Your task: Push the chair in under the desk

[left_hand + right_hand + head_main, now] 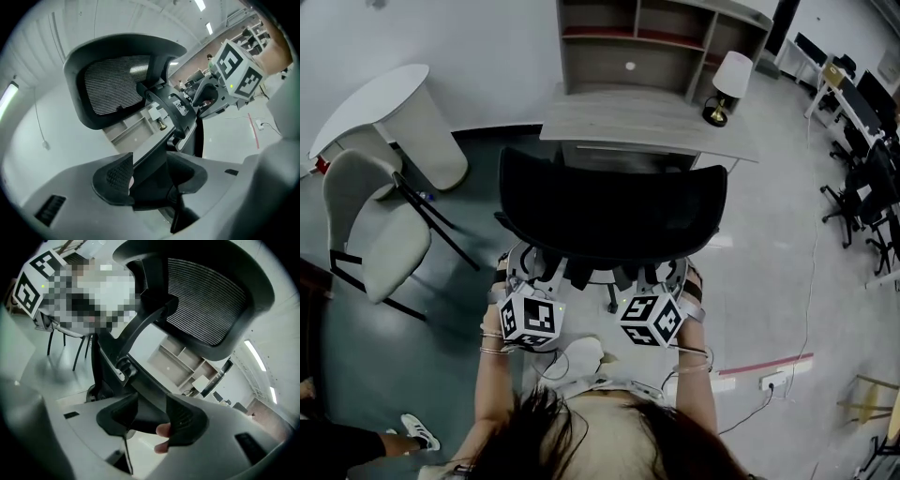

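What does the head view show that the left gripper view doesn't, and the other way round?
Only the head view shows the white chair and the round white table off to the left.

Only the left gripper view shows the left gripper with its jaws closed on a black bar of the black office chair, the chair's mesh panel, and the ceiling lights.

Both show the black office chair, the shelf unit beyond it, and the right gripper's marker cube.
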A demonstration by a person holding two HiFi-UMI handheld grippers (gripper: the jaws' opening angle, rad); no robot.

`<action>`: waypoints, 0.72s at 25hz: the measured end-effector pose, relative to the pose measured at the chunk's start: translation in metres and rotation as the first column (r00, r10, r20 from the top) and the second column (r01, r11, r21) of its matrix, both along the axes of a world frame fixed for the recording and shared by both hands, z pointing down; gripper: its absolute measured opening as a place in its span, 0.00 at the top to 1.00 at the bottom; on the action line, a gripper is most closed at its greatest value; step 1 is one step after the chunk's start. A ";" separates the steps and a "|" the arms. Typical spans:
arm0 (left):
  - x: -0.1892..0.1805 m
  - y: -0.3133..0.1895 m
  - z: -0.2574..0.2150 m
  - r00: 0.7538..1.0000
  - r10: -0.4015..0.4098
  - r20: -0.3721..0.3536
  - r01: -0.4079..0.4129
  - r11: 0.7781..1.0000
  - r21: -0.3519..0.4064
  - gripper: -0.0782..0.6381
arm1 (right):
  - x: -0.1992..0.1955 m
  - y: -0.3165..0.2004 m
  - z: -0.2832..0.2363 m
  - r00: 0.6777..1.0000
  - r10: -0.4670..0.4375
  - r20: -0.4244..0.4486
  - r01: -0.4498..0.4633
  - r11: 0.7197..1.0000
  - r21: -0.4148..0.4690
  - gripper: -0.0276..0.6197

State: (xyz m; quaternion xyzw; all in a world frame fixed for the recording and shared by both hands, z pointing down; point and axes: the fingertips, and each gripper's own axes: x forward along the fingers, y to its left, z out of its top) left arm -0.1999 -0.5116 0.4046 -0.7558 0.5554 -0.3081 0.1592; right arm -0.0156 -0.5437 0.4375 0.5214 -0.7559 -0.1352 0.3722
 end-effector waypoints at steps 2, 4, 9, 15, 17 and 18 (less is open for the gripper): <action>0.000 0.007 -0.004 1.000 -0.020 -0.018 0.020 1.000 0.006 0.60 | 0.004 0.007 0.000 1.000 0.001 0.016 -0.001 1.000 -0.004 0.66; 0.000 0.015 -0.008 0.998 -0.042 -0.036 0.042 0.999 0.010 0.62 | 0.007 0.014 -0.002 0.999 -0.001 0.033 0.002 1.000 -0.005 0.67; 0.011 0.036 -0.012 0.993 -0.092 -0.067 0.094 0.996 0.014 0.66 | 0.020 0.035 -0.003 0.996 -0.008 0.092 0.008 1.000 -0.007 0.69; 0.030 0.068 -0.019 0.973 -0.137 -0.184 0.141 0.990 0.012 0.72 | 0.028 0.063 0.005 0.988 -0.029 0.152 0.034 0.999 -0.031 0.71; 0.037 0.077 -0.024 0.966 -0.146 -0.214 0.154 0.988 0.019 0.74 | 0.029 0.071 0.007 0.986 -0.031 0.166 0.038 0.998 -0.040 0.73; 0.040 0.081 -0.026 0.964 -0.150 -0.218 0.160 0.987 0.027 0.75 | 0.028 0.074 0.008 0.985 -0.033 0.170 0.040 0.998 -0.041 0.74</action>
